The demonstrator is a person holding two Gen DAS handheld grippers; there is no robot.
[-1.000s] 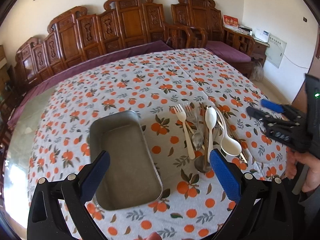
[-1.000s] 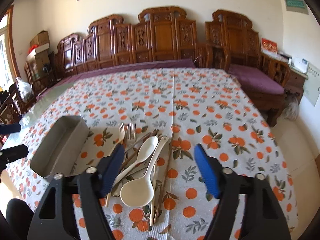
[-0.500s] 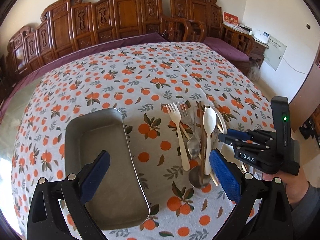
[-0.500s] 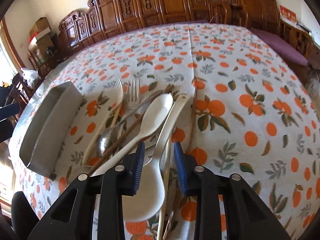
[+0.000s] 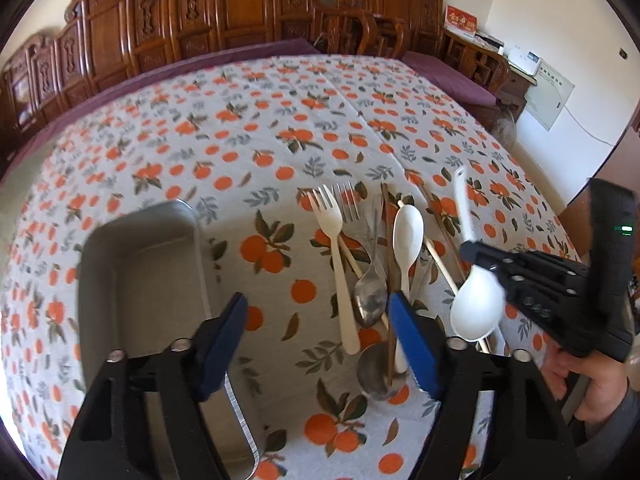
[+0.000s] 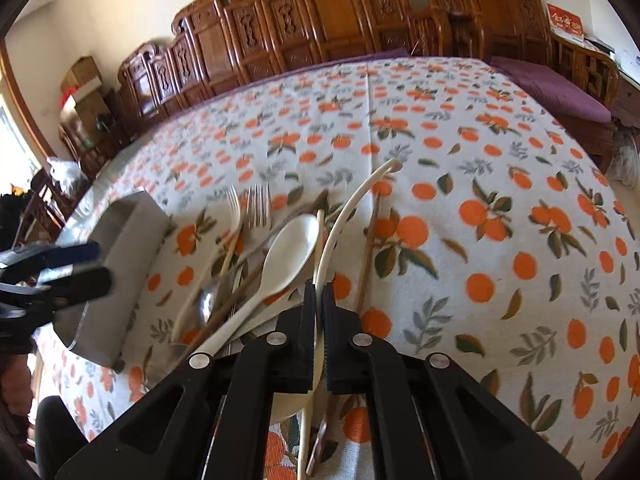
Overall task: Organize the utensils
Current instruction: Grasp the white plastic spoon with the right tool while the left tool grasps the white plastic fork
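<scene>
A pile of utensils lies on the orange-print tablecloth: a white plastic fork (image 5: pixel 334 248), a metal fork (image 5: pixel 348 204), a white spoon (image 5: pixel 406 240), metal spoons (image 5: pixel 370 296) and wooden chopsticks (image 5: pixel 438 256). A grey metal tray (image 5: pixel 140 288) stands empty to their left. My right gripper (image 6: pixel 318 296) is shut on a large white ladle spoon (image 5: pixel 476 308), lifted off the pile, its handle (image 6: pixel 352 208) pointing away. My left gripper (image 5: pixel 316 320) is open and empty, hovering between the tray and the pile.
Carved wooden chairs (image 5: pixel 240 12) line the far side of the table. A purple-cushioned bench (image 6: pixel 552 88) and a side cabinet stand to the right. The tablecloth (image 6: pixel 500 216) extends bare to the right of the pile.
My right gripper has shut on the ladle spoon and lifted it off the pile. My left gripper has narrowed somewhat and moved closer to the table.
</scene>
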